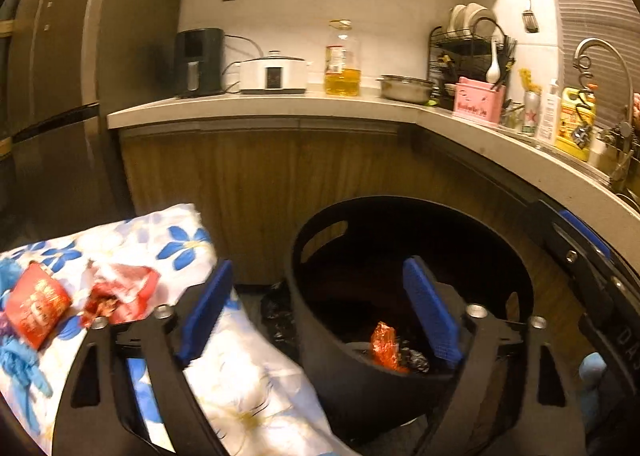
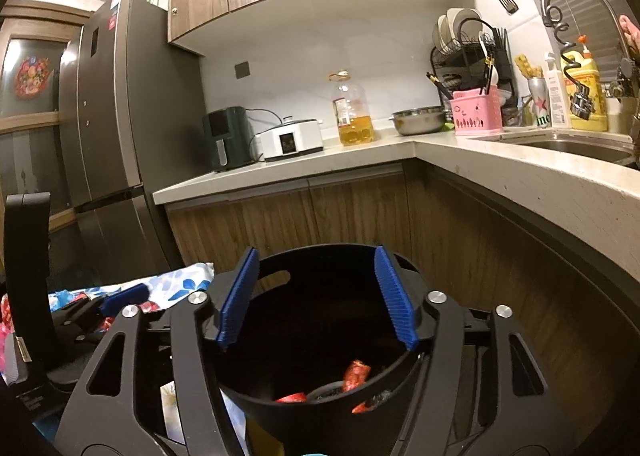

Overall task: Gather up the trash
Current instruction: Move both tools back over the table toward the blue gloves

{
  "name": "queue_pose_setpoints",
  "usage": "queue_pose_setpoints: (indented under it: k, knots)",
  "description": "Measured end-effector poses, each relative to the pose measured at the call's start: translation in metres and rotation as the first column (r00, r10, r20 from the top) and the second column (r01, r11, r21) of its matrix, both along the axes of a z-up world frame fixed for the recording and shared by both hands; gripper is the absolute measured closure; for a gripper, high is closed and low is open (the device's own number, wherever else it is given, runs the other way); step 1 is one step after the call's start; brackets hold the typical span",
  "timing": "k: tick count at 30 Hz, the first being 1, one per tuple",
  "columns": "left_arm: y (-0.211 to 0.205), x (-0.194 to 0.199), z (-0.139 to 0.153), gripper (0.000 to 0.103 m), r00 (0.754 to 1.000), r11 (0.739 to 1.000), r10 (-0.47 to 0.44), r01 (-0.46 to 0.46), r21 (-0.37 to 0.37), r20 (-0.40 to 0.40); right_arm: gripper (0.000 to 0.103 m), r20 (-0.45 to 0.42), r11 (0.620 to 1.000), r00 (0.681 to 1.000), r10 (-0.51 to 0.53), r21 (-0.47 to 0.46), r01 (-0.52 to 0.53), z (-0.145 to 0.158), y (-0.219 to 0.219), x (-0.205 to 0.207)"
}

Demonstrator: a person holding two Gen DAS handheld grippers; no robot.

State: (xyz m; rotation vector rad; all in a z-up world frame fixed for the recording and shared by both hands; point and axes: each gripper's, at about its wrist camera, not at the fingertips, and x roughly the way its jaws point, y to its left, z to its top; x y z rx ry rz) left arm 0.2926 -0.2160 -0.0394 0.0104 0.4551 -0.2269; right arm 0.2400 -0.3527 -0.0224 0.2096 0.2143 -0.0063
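Observation:
A round black bin (image 1: pixel 332 376) stands on the floor before the cabinets, with a red wrapper (image 1: pixel 384 346) lying in its bottom. My left gripper (image 1: pixel 318 268) is open and holds nothing; its left finger is over a flowered cloth (image 1: pixel 180 240), its right finger over the bin. On the cloth lie a red packet (image 1: pixel 34 304) and a torn red wrapper (image 1: pixel 120 292). In the right wrist view my right gripper (image 2: pixel 316 252) hangs open and empty over the bin (image 2: pixel 320 296), where several red wrappers (image 2: pixel 356 374) lie. The left gripper's blue pad (image 2: pixel 120 300) shows at the left.
A crumpled black bag (image 1: pixel 276 312) lies on the floor between cloth and bin. Wooden cabinet doors (image 2: pixel 352 212) and an L-shaped counter (image 2: pixel 520 172) close in behind and to the right. A fridge (image 2: pixel 112 116) stands left. A black upright object (image 2: pixel 28 256) is near left.

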Motion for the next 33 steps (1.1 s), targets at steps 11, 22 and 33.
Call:
queue_pose_setpoints:
  k: [11, 22, 33]
  knots:
    - [0.019, -0.045, 0.010, 0.017, 0.991, 0.989, 0.128, -0.130, 0.063, 0.035, 0.031, -0.023, 0.999, 0.999, 0.046, -0.001, -0.046, 0.002, 0.018, -0.030]
    - [0.056, -0.093, 0.015, 0.017, 0.965, 0.963, 0.256, -0.259, 0.073, 0.052, 0.030, -0.042, 0.996, 0.995, 0.093, -0.007, -0.094, 0.007, 0.043, -0.065]
    - [0.096, -0.136, 0.019, 0.017, 0.932, 0.930, 0.354, -0.360, 0.075, 0.083, 0.030, -0.046, 0.988, 0.987, 0.155, -0.010, -0.156, 0.010, 0.079, -0.096]
